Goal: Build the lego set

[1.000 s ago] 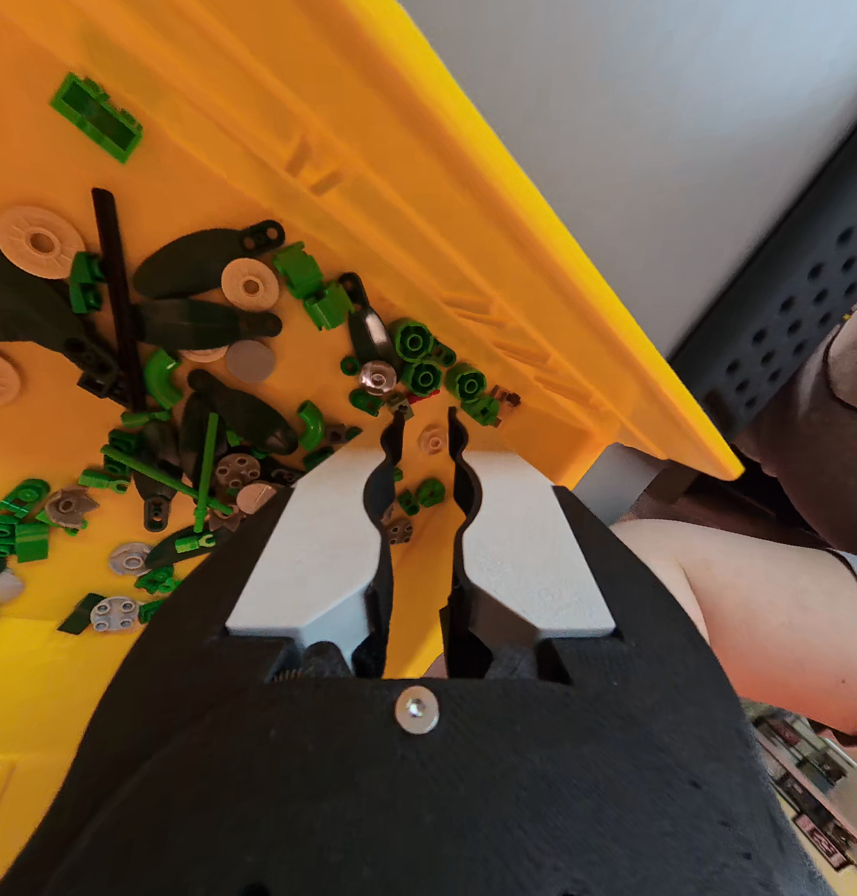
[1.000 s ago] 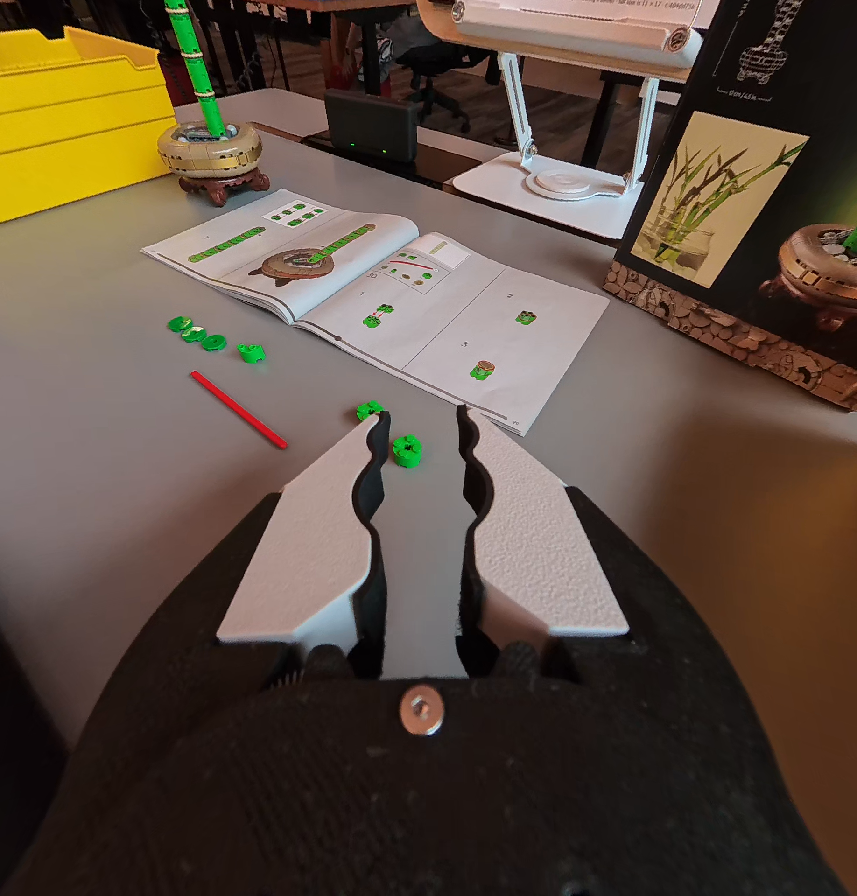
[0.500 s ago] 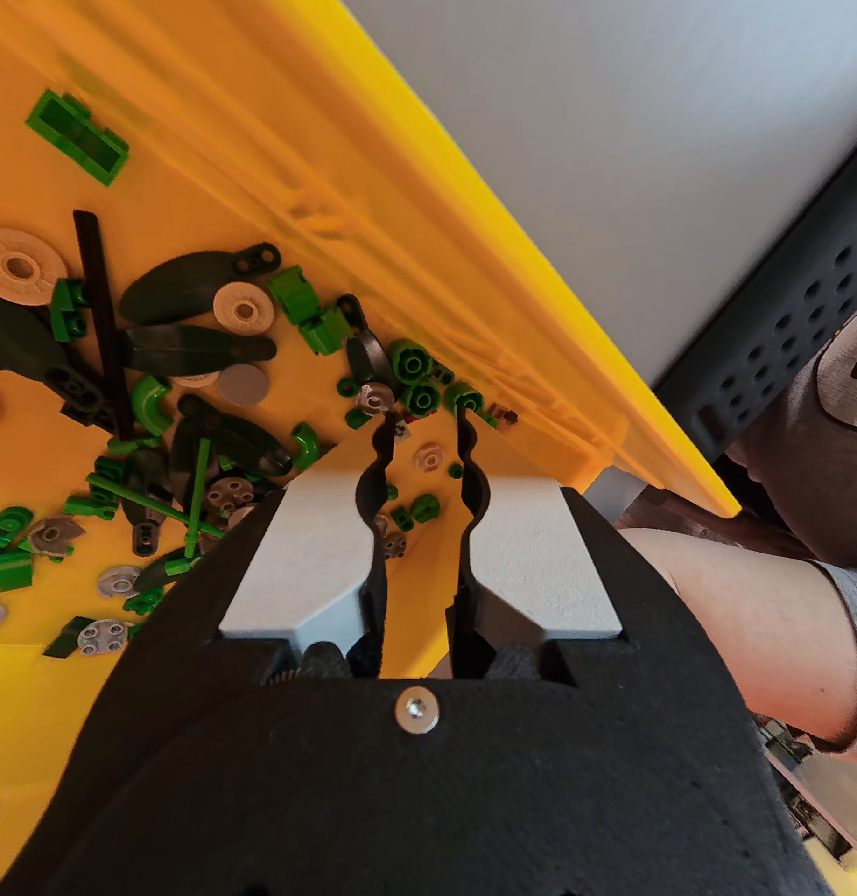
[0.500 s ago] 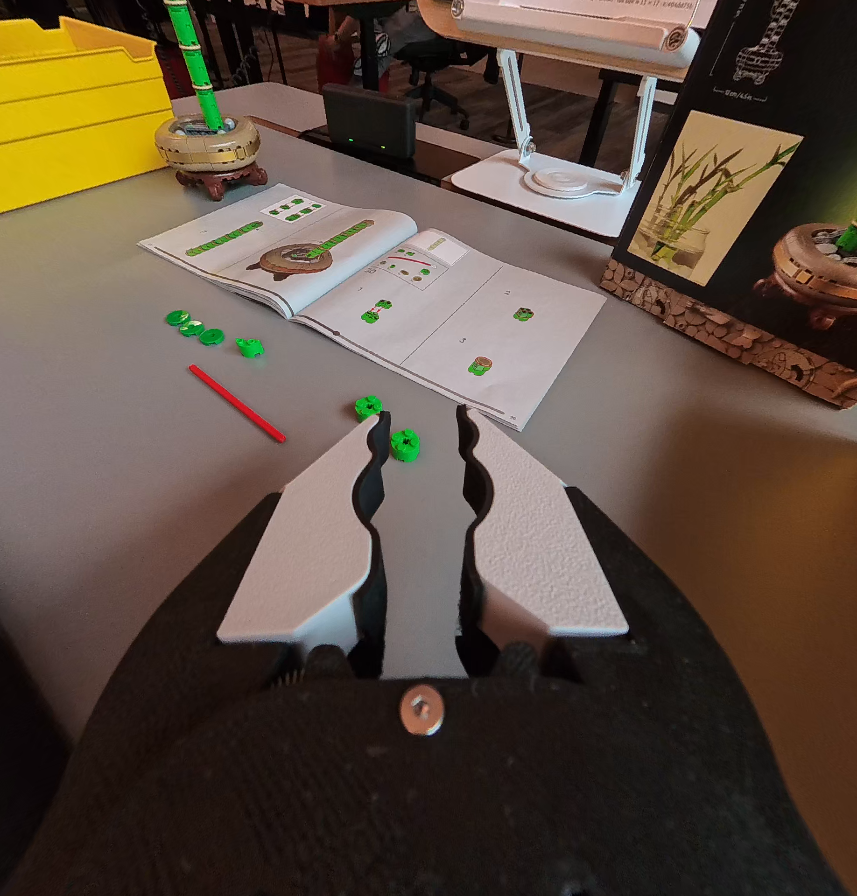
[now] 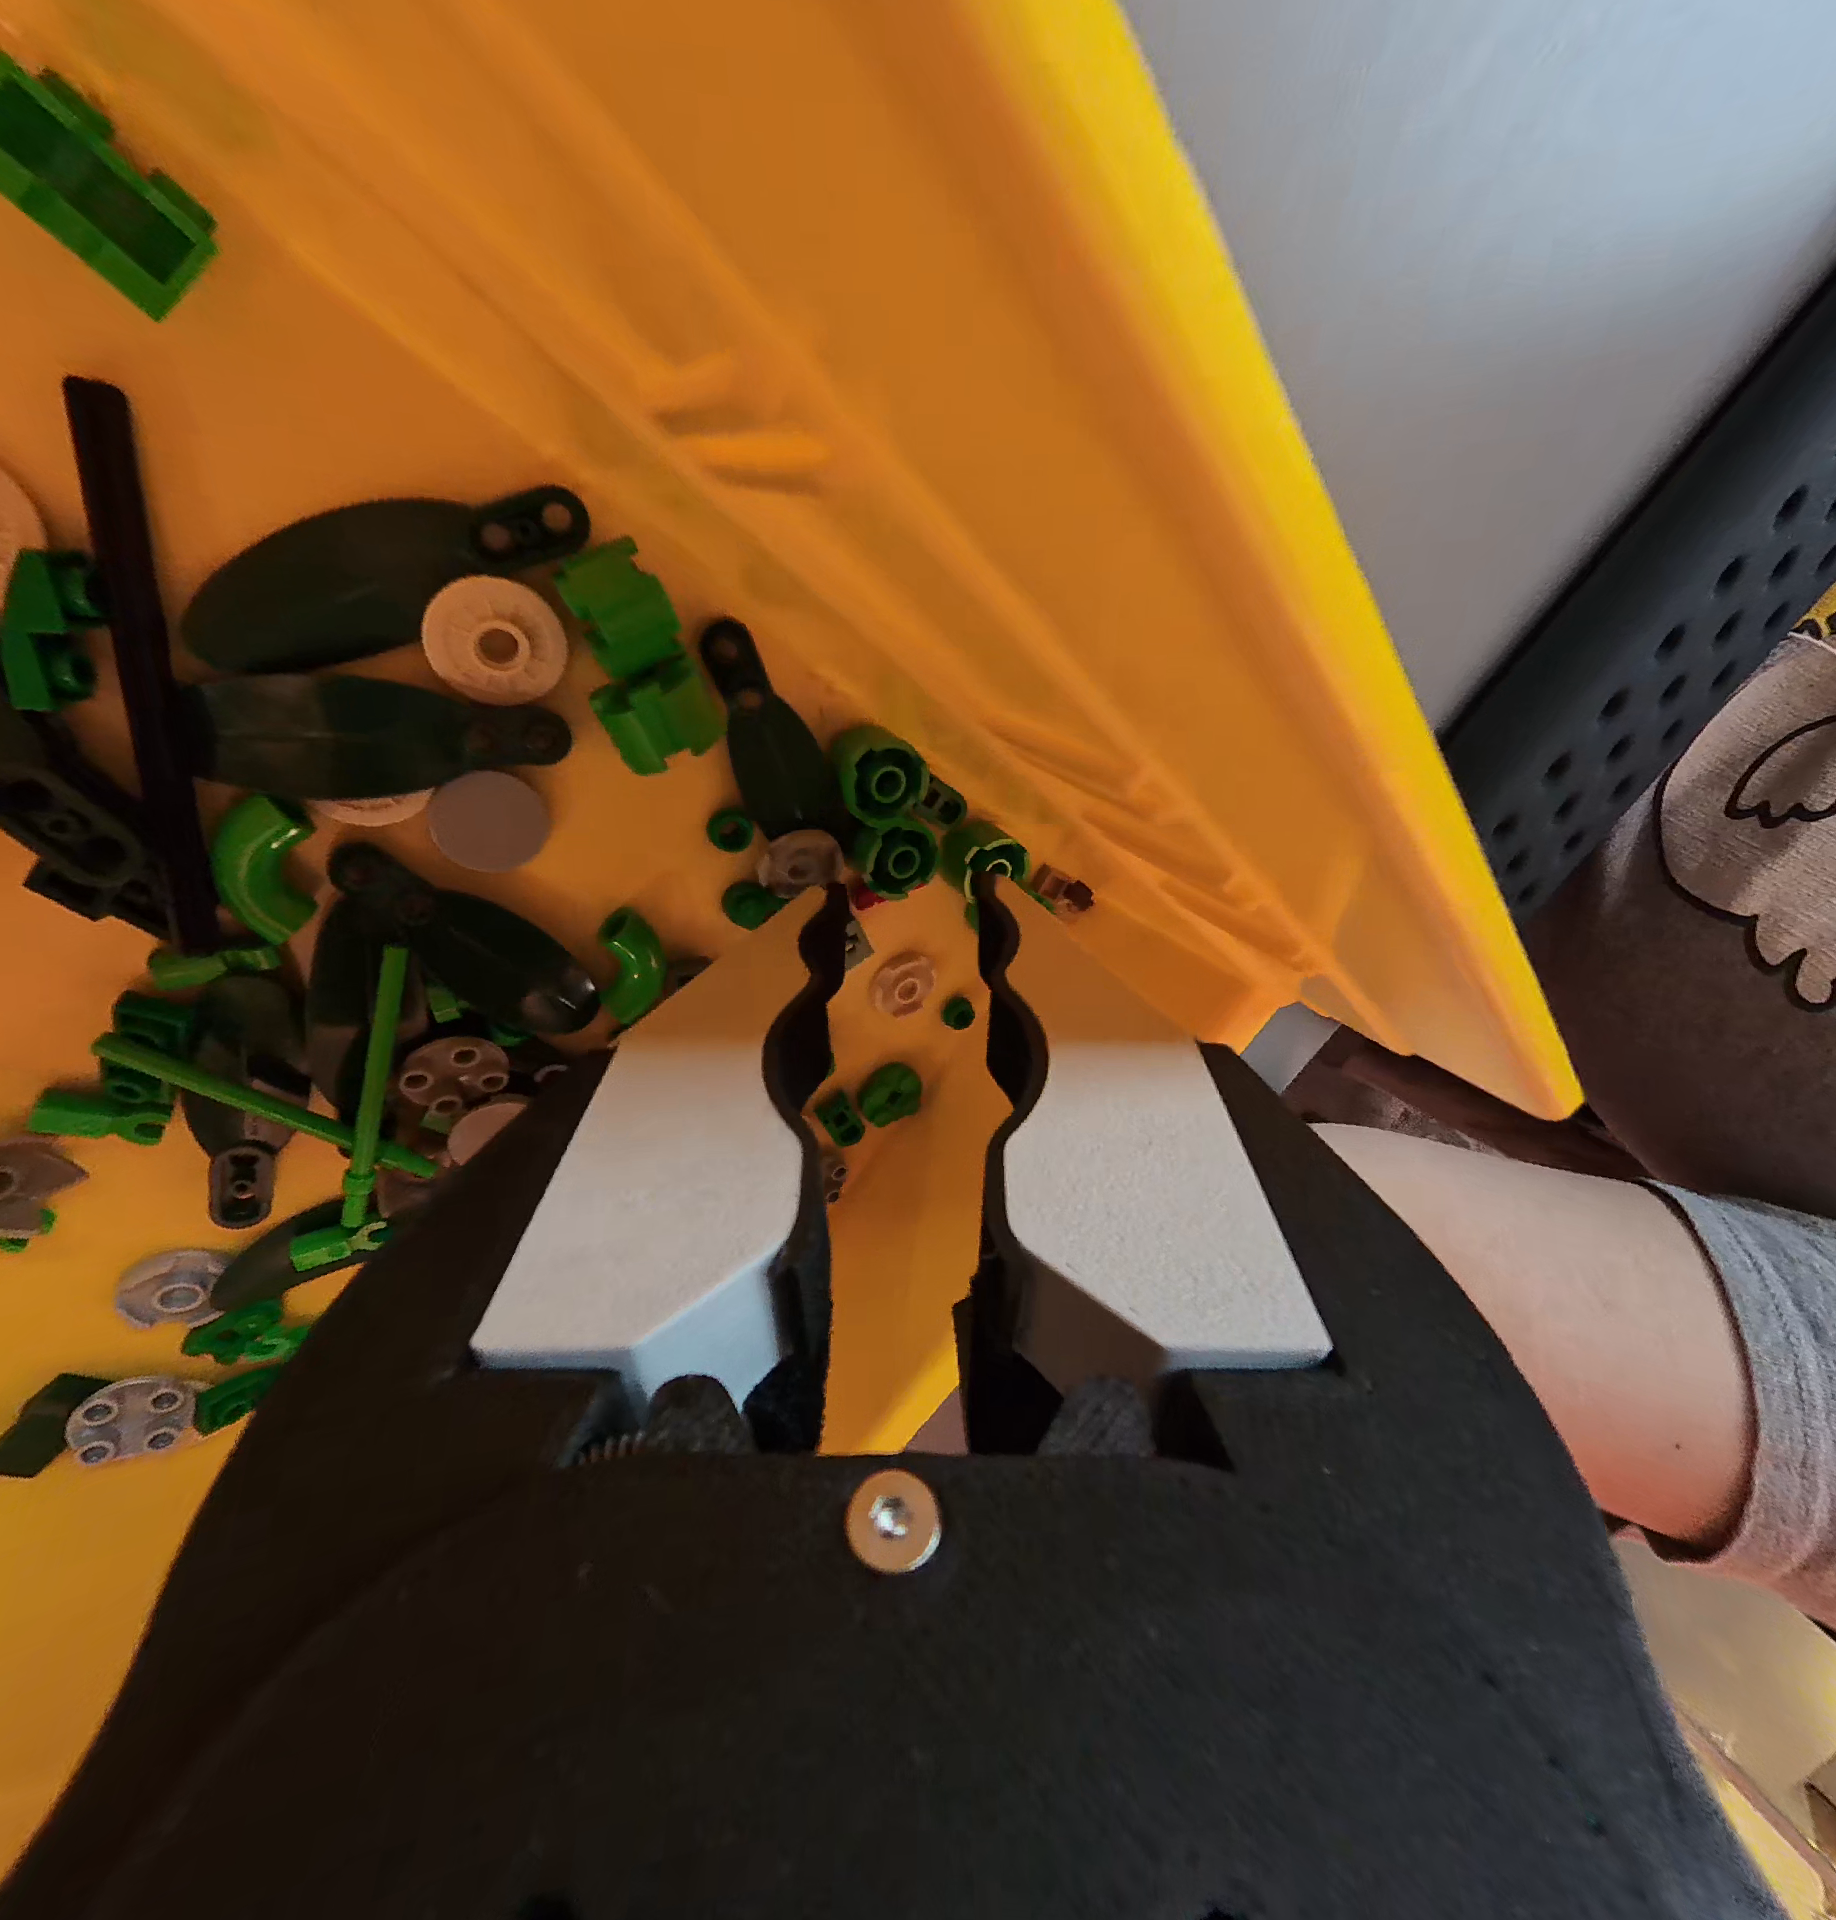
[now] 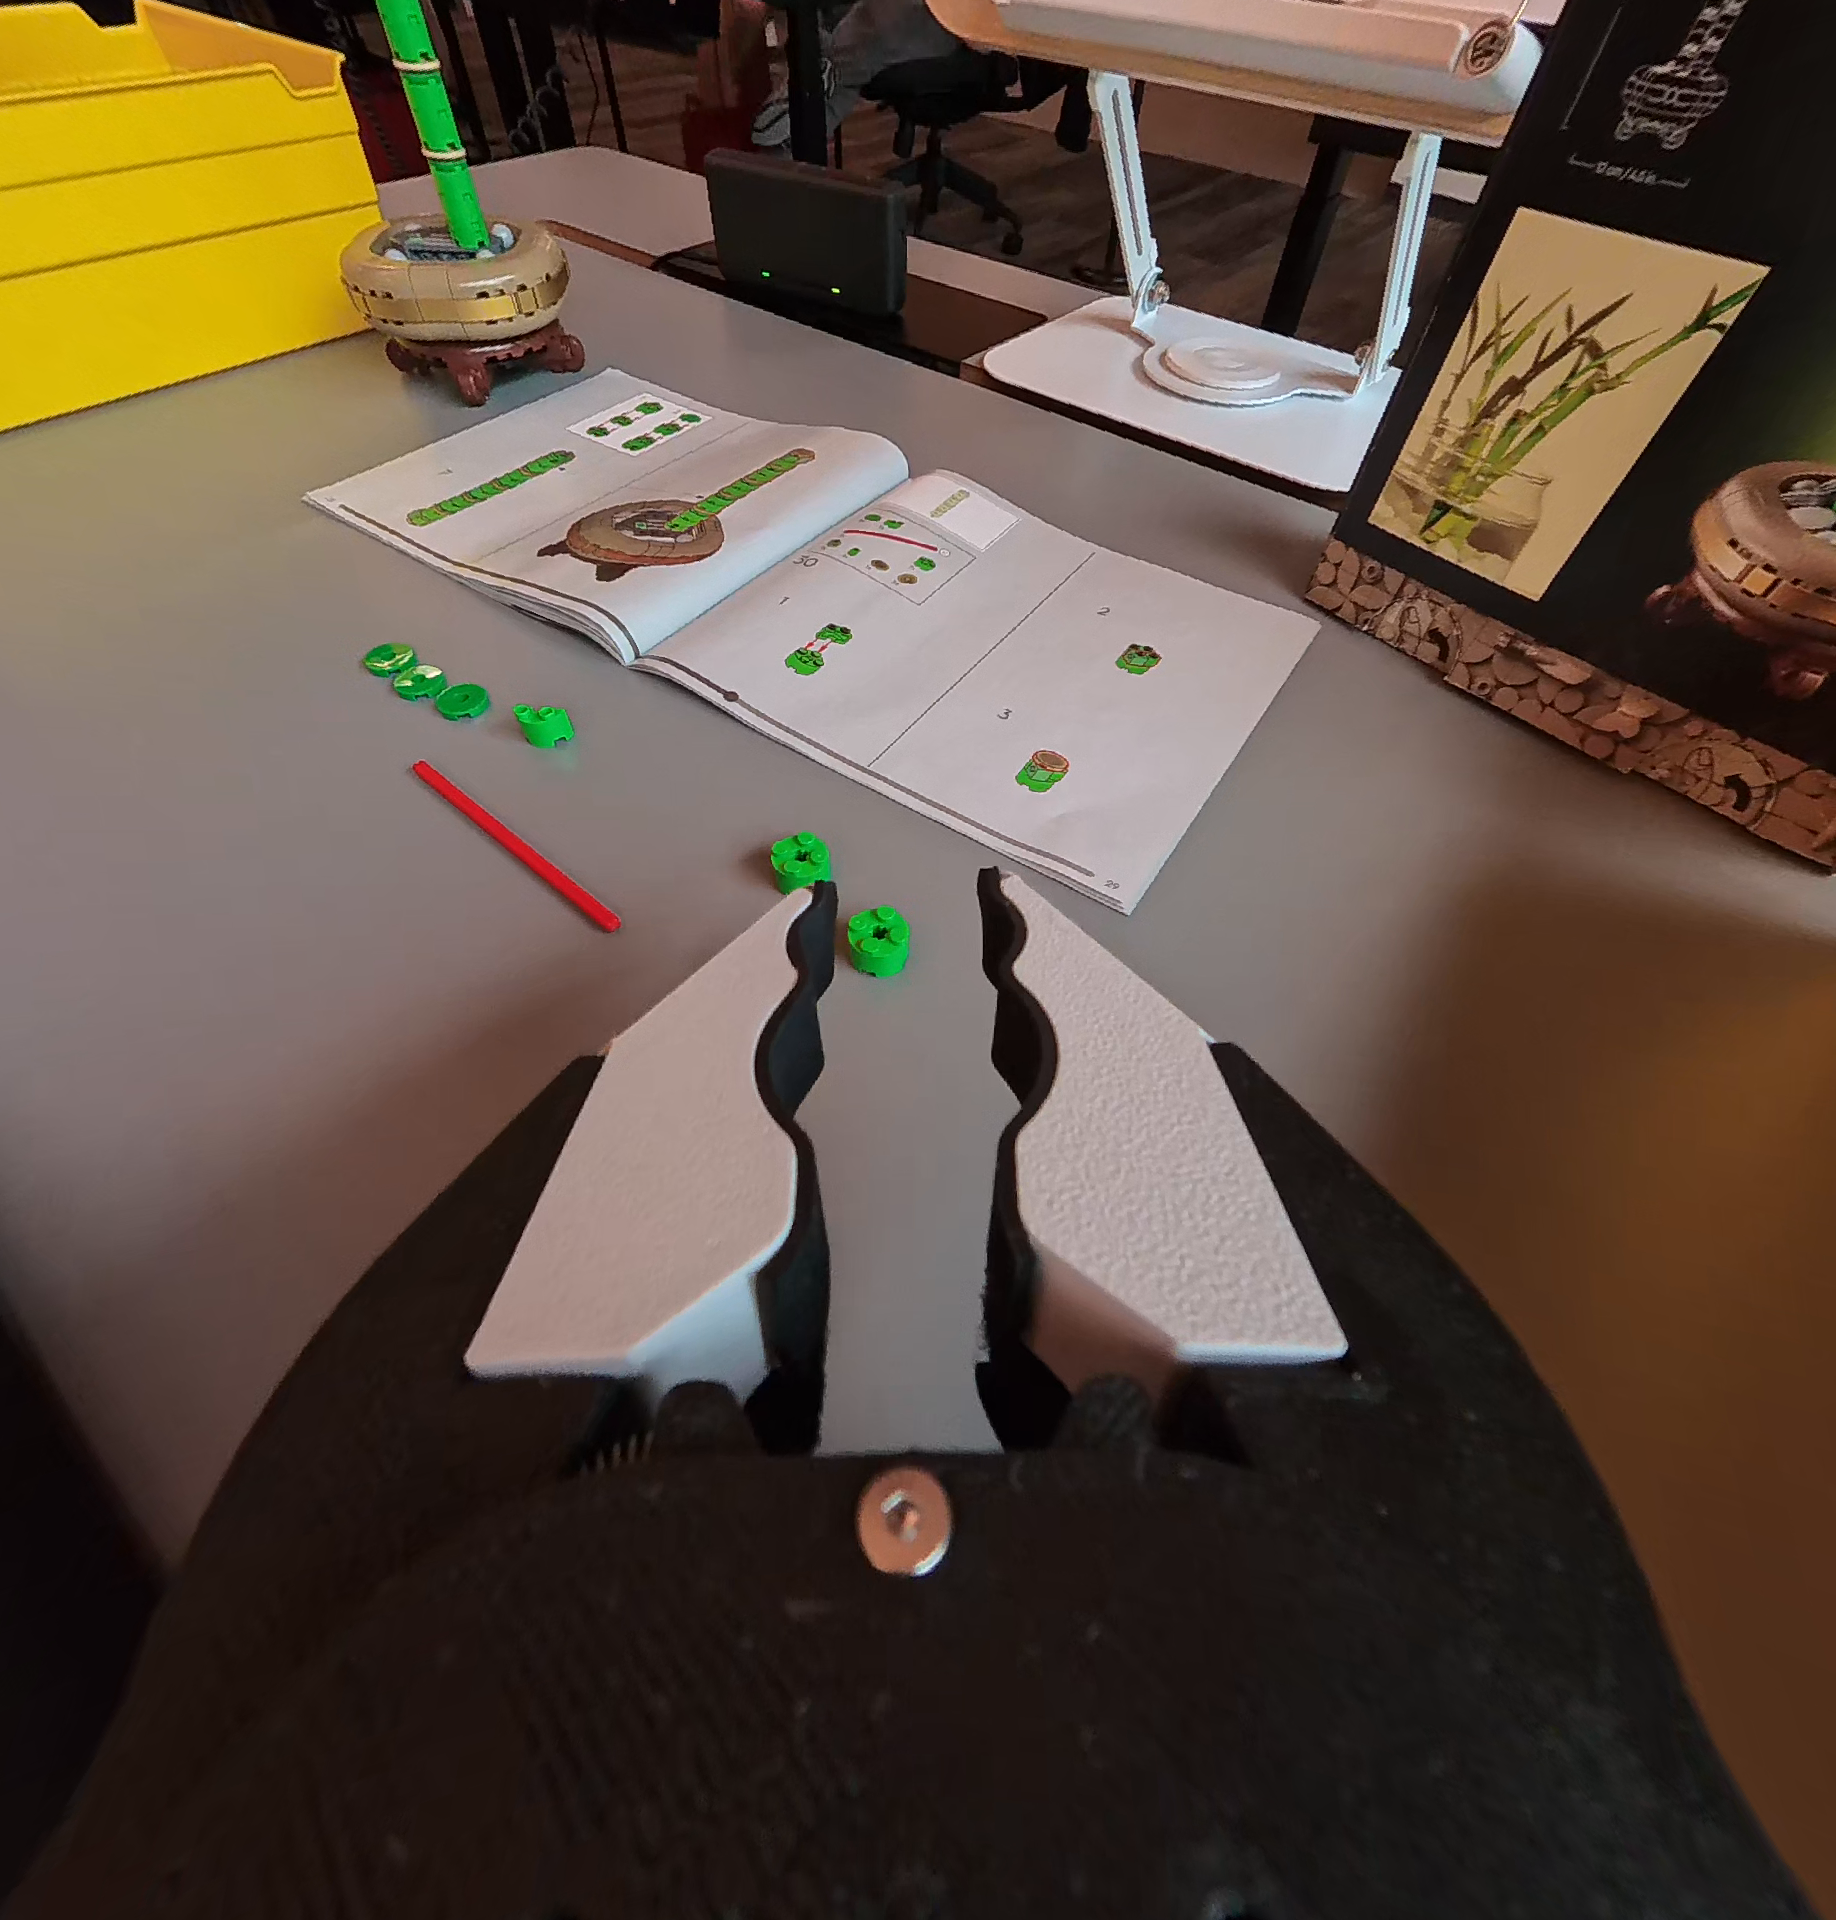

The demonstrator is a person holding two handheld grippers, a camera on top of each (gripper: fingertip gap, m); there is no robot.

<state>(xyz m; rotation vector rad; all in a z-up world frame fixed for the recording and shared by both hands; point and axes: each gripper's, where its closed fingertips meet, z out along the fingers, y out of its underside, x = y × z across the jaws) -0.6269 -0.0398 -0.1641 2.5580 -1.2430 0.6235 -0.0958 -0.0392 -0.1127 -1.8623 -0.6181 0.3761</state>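
Hovering released: left hand-held gripper (image 5: 906, 902) over yellow bin (image 5: 893, 343), right hand-held gripper (image 6: 906, 891) around green brick (image 6: 879, 940)

The right tool (image 6: 903, 894) hangs parted over a green round brick (image 6: 878, 940) on the grey table (image 6: 218, 987).

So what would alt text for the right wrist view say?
An open two-finger gripper hovers over a grey table, a round green brick between its tips. Beyond lie a thin red rod and an open instruction booklet.
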